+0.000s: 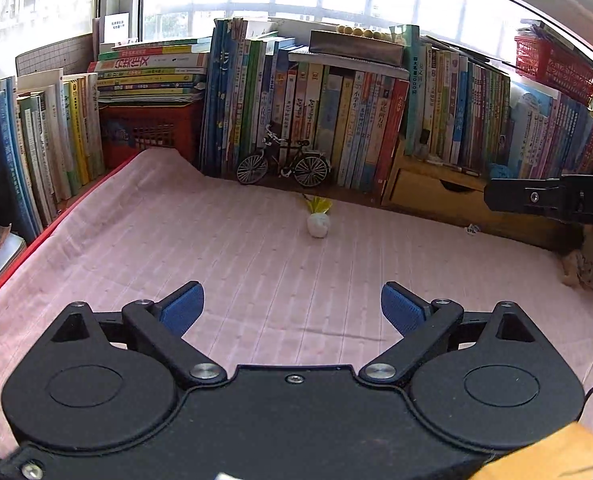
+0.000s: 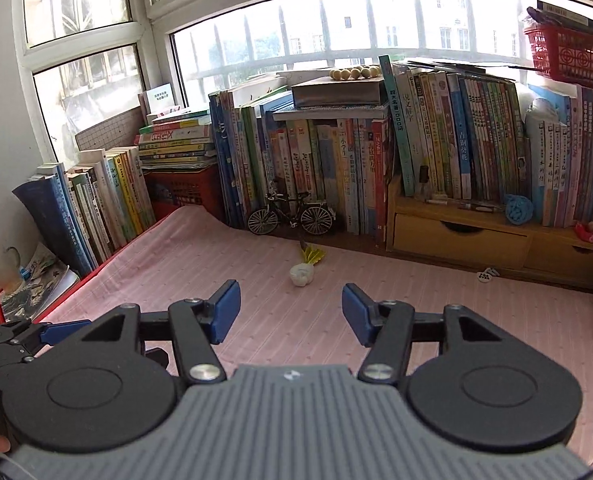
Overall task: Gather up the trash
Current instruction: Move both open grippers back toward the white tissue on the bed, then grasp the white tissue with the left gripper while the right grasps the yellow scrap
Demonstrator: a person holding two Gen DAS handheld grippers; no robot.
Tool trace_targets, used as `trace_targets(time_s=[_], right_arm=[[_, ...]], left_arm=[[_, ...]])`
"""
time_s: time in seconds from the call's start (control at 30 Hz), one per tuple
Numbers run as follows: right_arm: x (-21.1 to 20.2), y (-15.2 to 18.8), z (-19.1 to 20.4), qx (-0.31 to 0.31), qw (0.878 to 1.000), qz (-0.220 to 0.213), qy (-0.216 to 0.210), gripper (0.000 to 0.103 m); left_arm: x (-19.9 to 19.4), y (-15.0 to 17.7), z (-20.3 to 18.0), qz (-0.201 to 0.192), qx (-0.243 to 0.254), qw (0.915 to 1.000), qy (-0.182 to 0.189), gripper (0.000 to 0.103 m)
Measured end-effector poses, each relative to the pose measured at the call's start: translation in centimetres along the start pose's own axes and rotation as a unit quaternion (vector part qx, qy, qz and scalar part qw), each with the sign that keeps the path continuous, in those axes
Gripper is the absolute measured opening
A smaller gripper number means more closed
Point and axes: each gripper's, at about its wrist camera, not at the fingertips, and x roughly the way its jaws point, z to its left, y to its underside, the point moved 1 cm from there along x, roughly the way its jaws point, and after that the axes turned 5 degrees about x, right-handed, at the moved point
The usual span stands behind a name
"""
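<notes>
Two handheld grippers hover above a desk covered with a pink striped cloth (image 1: 144, 240). The left gripper (image 1: 292, 308) has its blue-padded jaws spread wide with nothing between them. The right gripper (image 2: 291, 314) has its jaws moderately apart, also empty. At twelve o'clock from both grippers, near the far edge of the cloth, lies a small white crumpled wad (image 2: 301, 275), with a yellow wrapper (image 2: 313, 255) just behind it. Further back stands a miniature bicycle (image 1: 283, 162) against a row of books (image 1: 336, 120).

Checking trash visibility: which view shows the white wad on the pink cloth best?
The right wrist view: the wad is nearer, its crumpled shape clearer. The left wrist view shows it smaller, farther off.
</notes>
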Motion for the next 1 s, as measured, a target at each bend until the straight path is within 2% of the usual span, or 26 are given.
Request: trace_targets(time_s=[0.13,0.27,0.43,0.6,0.67,0.8,0.9,1.0], right_arm=[[4.2,-3.6,-2.5,-0.008,1.0,0.003,-0.002,0.07],[9.0,-6.2,-5.1,-0.006,1.0,0.021,-0.009,0.069],[14.6,-7.6,-8.2,-0.001,0.999,0.053,-0.014,0.066],[19.0,-7.8,-10.0,0.0,0.997,0.077,-0.018,0.063],[20.5,-7.8,-10.3,0.001,0.996,0.084,-0.021,0.062],[23.5,-7.7,-10.5,0.004,0.994,0.102,-0.03,0.062],[25.6,-7.6,-10.5,0.012,0.992,0.118,-0.039,0.062],[27.5,-7.4,-10.2,0.014,0.99,0.133,-0.052,0.062]], left_arm=[[5.8,-3.0,-0.9,-0.005,-0.025,0.9996,0.014,0.093],[12.5,-4.8,-1.7,-0.009,-0.052,0.9985,0.011,0.092],[19.8,-5.0,-2.7,0.005,-0.075,0.9972,-0.004,0.088],[24.8,-5.0,-3.5,0.01,-0.072,0.9973,-0.012,0.08],[26.3,-4.8,-3.7,0.015,-0.073,0.9971,-0.017,0.073],[28.1,-4.5,-3.6,0.018,-0.083,0.9961,-0.023,0.066],[28.8,-4.4,-3.5,0.017,-0.082,0.9962,-0.022,0.053],[29.1,-4.4,-3.6,0.021,-0.063,0.9973,-0.03,0.035]])
